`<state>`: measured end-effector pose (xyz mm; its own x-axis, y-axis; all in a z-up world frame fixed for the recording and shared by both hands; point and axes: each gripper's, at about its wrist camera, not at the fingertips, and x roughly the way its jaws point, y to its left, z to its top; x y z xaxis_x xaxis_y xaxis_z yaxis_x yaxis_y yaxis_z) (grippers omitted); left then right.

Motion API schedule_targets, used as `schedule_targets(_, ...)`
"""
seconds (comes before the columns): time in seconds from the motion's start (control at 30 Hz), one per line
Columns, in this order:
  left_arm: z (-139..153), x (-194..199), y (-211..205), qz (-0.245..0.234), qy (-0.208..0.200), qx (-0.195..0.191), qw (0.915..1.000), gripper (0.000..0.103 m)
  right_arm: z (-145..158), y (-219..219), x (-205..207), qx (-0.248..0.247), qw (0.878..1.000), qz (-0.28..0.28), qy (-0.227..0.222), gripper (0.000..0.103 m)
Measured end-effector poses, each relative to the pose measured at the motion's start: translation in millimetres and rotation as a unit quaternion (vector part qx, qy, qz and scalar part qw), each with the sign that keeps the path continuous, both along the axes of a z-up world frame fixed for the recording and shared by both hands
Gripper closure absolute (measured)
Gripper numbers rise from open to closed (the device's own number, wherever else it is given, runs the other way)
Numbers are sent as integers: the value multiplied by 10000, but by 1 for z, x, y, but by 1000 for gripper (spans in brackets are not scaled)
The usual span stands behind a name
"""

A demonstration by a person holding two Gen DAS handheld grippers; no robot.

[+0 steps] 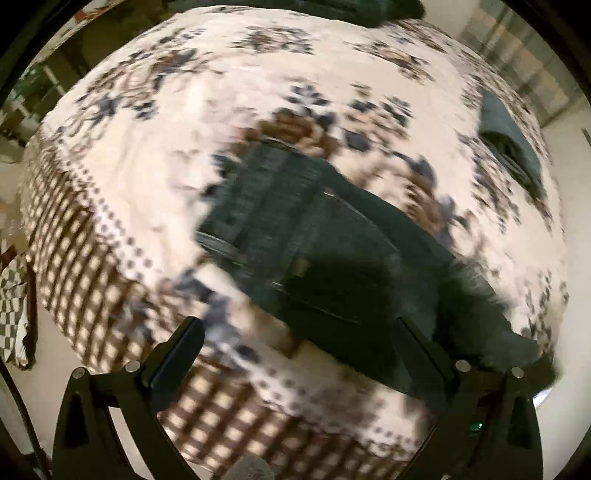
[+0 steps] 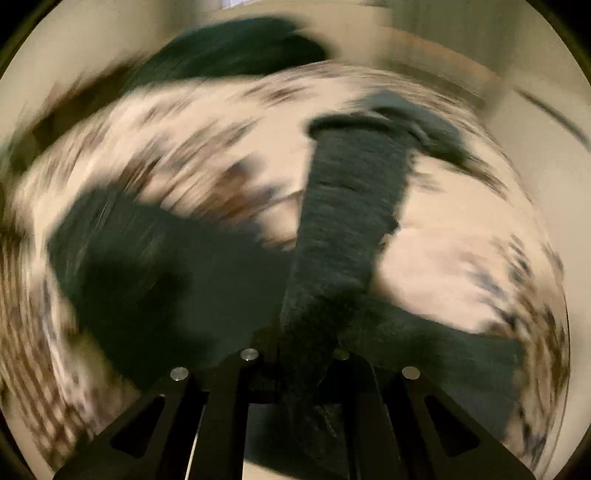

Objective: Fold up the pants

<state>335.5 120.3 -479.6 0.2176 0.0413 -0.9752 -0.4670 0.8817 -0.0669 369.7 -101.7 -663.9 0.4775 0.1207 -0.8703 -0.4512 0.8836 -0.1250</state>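
Observation:
Dark denim pants (image 1: 295, 229) lie crumpled on a bed with a floral sheet (image 1: 147, 155). In the left wrist view my left gripper (image 1: 301, 345) hangs above the near part of the pants, its jaws wide open and holding nothing. The right wrist view is heavily blurred. There my right gripper (image 2: 295, 350) is shut on a long pants leg (image 2: 351, 206), which stretches away from the jaws across the bed. The rest of the pants (image 2: 140, 269) spreads to the left below it.
A folded dark garment (image 1: 509, 140) lies near the bed's right edge. A dark pile of clothes (image 1: 332, 11) sits at the far end, also seen as the dark pile (image 2: 229, 48). The sheet's checked border (image 1: 85, 266) hangs over the near edge. A checked cloth (image 1: 14, 295) hangs at the left.

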Motion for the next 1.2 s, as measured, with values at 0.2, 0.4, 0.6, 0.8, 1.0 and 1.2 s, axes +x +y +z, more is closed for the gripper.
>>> schedule_targets(0.2, -13, 13, 5, -78, -26, -303, 9995, 0, -16, 21, -10, -209, 9981, 217, 538, 72)
schedule_targets(0.4, -48, 49, -27, -282, 214, -1254, 9915, 0, 38, -80, -1, 2541, 9473, -656, 1837, 12)
schedule_targets(0.6, -121, 77, -68, -698, 1230, -1734, 9746, 0, 63, -198, 0, 2617, 9274, -2144, 1595, 11)
schedule_targets(0.8, -108, 83, -132, -2299, 1110, 94, 9668, 91, 33, -277, 5, 2433, 9055, -3008, 1741, 11)
schedule_targets(1.0, -55, 78, -141, -2483, 103, 694, 9661, 101, -9, -292, 22, 2676, 8820, -3212, 2175, 11)
schedule_targets(1.2, -53, 99, -90, -1831, -153, 430, 9820, 100, -40, -295, 22, 3018, 8518, -3443, 2548, 14)
